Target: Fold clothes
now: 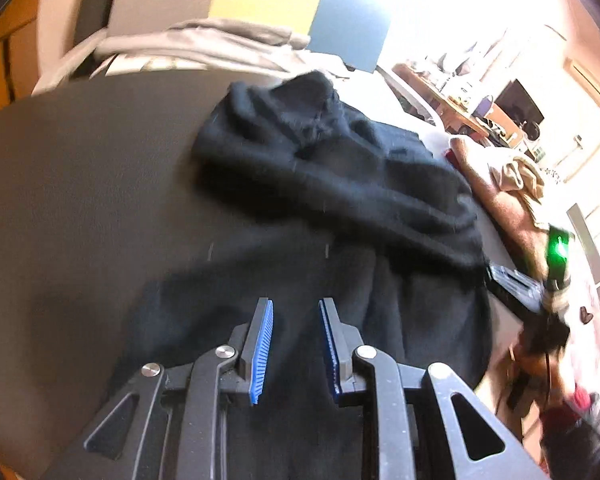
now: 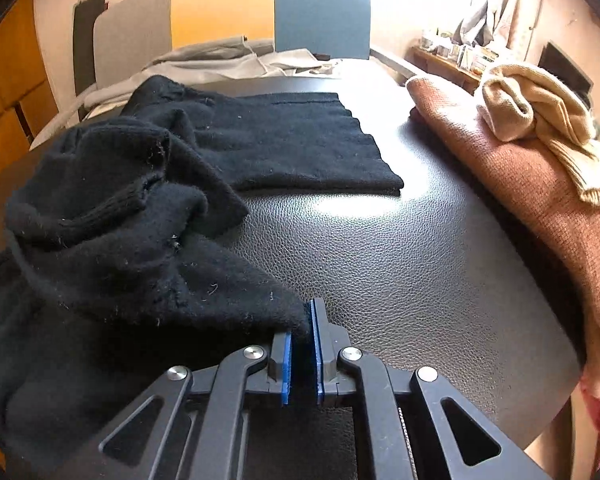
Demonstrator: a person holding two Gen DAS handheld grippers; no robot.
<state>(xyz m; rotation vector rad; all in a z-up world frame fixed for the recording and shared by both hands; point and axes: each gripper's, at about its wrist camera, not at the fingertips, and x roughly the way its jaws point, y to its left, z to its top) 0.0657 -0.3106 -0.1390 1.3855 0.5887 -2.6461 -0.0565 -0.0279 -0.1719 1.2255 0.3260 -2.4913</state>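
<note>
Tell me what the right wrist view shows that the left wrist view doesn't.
Right wrist only: the right hand-held gripper shut on a corner of the black sweater, plus a flat black folded piece. Left wrist only: the left hand-held gripper open above the sweater, holding nothing. Both: the sweater, dark table, brown garment.

A lived-in home: cluttered shelf, piled sweaters

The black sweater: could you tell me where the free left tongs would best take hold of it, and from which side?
Probably the near edge of the black sweater, straight ahead of the open left tongs, coming in low from the near side. The fabric lies flat there, while further away it bunches up. The right tongs are shut on a corner of it, so a matching hold would let both lift together.
</note>
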